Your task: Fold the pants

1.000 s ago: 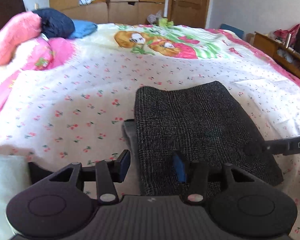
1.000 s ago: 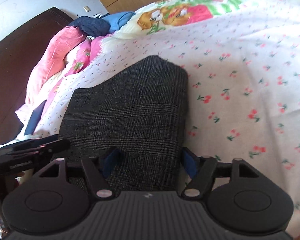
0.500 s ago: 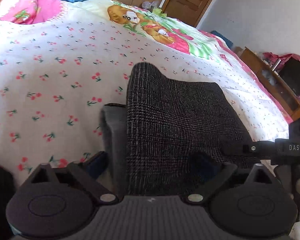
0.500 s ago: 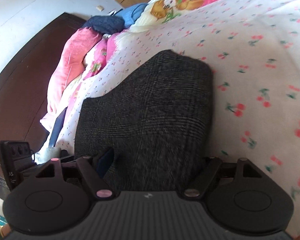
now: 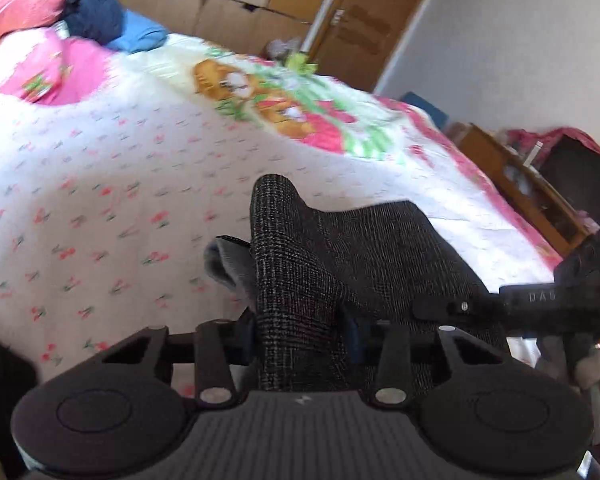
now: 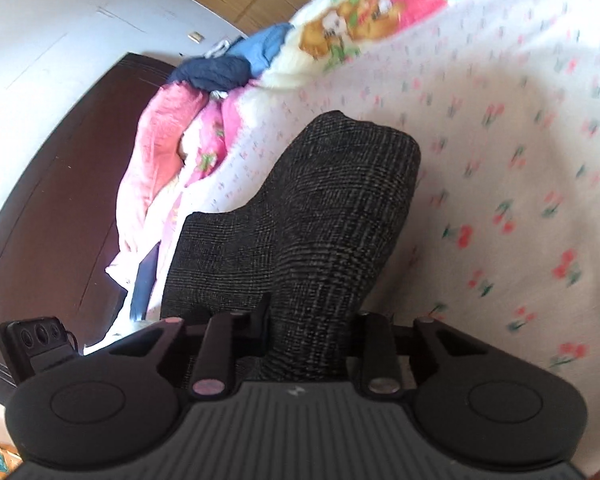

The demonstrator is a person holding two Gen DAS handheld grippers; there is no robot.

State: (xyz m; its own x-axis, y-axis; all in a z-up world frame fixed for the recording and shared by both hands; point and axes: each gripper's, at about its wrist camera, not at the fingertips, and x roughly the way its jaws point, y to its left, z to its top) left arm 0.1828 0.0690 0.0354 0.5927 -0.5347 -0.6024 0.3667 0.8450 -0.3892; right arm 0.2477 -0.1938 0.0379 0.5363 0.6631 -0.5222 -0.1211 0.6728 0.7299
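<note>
While closing on pants (image 5: pixel 364 256), each gripper (image 5: pixel 300 332) (image 6: pixel 310 332) beside pink bedding (image 5: pixel 52 76).

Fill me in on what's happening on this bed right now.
A person is folding a pair of dark checked pants on the cherry-print bedspread, with a handheld gripper in each hand. The left gripper and the right gripper each have the near edge of the already folded pants bunched between their fingers, and both are closing on the cloth. The gripped edge rises off the bed into the fingers while the far end of the pants lies on the spread. Pink bedding is piled by the headboard.
</note>
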